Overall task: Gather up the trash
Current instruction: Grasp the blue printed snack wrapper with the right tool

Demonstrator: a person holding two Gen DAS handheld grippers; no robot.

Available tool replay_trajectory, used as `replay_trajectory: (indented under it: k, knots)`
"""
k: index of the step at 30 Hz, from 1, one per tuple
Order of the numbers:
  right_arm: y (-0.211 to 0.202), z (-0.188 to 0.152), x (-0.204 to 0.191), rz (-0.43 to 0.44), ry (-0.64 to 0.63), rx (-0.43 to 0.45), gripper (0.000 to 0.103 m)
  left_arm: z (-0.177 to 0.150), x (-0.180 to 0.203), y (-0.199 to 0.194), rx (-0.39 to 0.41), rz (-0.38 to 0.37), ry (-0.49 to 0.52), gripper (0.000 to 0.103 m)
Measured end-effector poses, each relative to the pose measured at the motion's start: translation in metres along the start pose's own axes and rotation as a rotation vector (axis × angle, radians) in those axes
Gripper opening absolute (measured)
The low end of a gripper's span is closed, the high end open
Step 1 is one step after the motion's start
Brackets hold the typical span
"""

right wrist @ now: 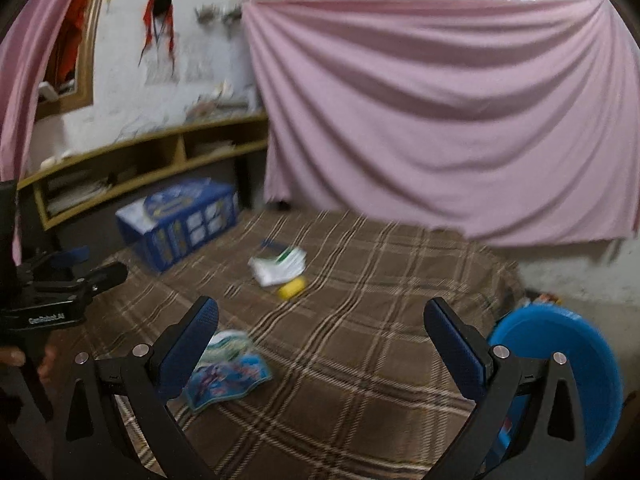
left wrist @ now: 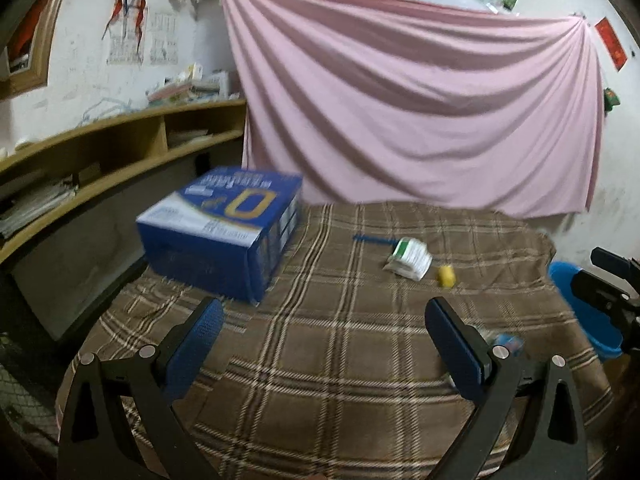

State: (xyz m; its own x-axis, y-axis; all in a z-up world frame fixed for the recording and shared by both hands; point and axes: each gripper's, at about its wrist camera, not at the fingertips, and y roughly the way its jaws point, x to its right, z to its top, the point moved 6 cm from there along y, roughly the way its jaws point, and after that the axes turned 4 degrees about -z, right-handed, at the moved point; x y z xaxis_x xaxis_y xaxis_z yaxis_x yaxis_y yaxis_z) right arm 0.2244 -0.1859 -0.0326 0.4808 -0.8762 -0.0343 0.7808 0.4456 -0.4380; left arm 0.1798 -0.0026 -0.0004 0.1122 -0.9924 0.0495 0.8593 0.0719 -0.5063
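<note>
A white and green crumpled packet (left wrist: pixel 409 257) lies on the brown plaid cloth (left wrist: pixel 340 360), with a small yellow piece (left wrist: pixel 446 276) beside it and a thin blue stick (left wrist: pixel 370 238) behind. The packet (right wrist: pixel 280 266) and yellow piece (right wrist: pixel 292 288) also show in the right wrist view. A blue printed wrapper (right wrist: pixel 226 368) lies near my right gripper's left finger. A blue basin (right wrist: pixel 560 376) stands at the table's right edge. My left gripper (left wrist: pixel 324 320) is open and empty above the cloth. My right gripper (right wrist: pixel 320 320) is open and empty.
A large blue box (left wrist: pixel 224 236) stands at the far left of the table, next to wooden shelves (left wrist: pixel 100 160). A pink sheet (left wrist: pixel 420 100) hangs on the back wall. The left gripper's body (right wrist: pixel 52 300) shows at the left of the right wrist view.
</note>
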Motion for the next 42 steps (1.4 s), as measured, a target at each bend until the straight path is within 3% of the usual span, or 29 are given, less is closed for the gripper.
replay_trajectory:
  k: [12, 15, 20, 26, 31, 36, 42]
  knots:
    - [0.038, -0.028, -0.051, 0.157, -0.13, -0.244, 0.103, -0.025, -0.025, 0.031, -0.154, 0.008, -0.047, 0.099]
    - [0.046, -0.036, -0.065, 0.193, -0.185, -0.301, 0.098, -0.027, -0.031, 0.036, -0.174, 0.009, -0.074, 0.099]
    - [0.059, -0.05, -0.074, 0.179, -0.239, -0.393, 0.081, -0.029, -0.031, 0.046, -0.207, -0.026, -0.088, 0.099]
    - [0.071, -0.049, -0.058, 0.188, -0.138, -0.434, 0.061, -0.028, -0.02, 0.054, -0.228, -0.079, -0.065, 0.098]
    - [0.078, -0.04, -0.036, 0.15, -0.057, -0.419, 0.025, -0.018, -0.009, 0.063, -0.235, -0.12, -0.04, 0.098]
    - [0.09, -0.036, -0.021, 0.151, 0.002, -0.427, 0.022, -0.003, 0.005, 0.08, -0.237, -0.166, -0.002, 0.098]
    - [0.097, -0.034, -0.008, 0.095, 0.033, -0.427, 0.018, 0.011, 0.022, 0.11, -0.28, -0.248, 0.024, 0.078]
